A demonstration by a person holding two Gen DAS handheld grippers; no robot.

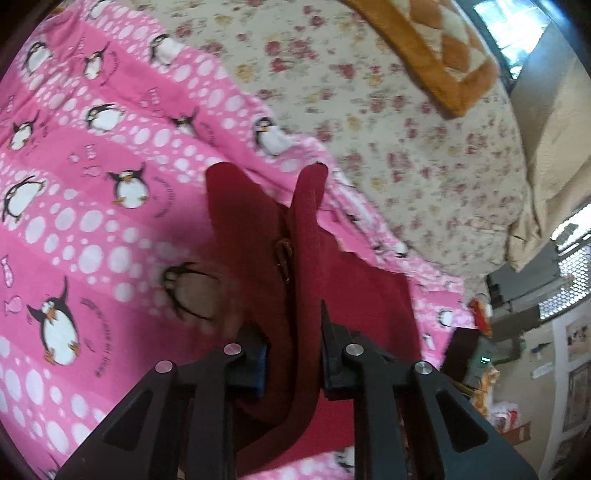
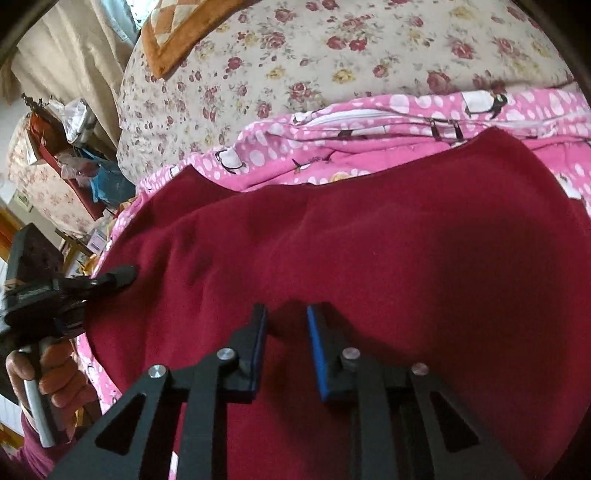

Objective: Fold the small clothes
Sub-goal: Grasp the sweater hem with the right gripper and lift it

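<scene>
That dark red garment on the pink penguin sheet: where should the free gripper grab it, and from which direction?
Probably at an outer edge of the red garment, coming in low from the side. The right gripper hovers open over the flat middle, where there is no fold to pinch. The left gripper already has a bunched edge between its fingers.

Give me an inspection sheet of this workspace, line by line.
Surface: pink penguin-print cover spread on a bed, beside a floral quilt.
Job's things: dark red garment lies on the pink cover; one folded edge rises between the left gripper's fingers.
Clutter: orange-bordered cushion on the quilt.
Grippers: left gripper has red cloth between its fingers, whether clamped is unclear; right gripper is open over the garment, holding nothing.
Cables: nothing seen.
Surroundings: beige curtain, piled items on a stand beside the bed, bright window.
</scene>
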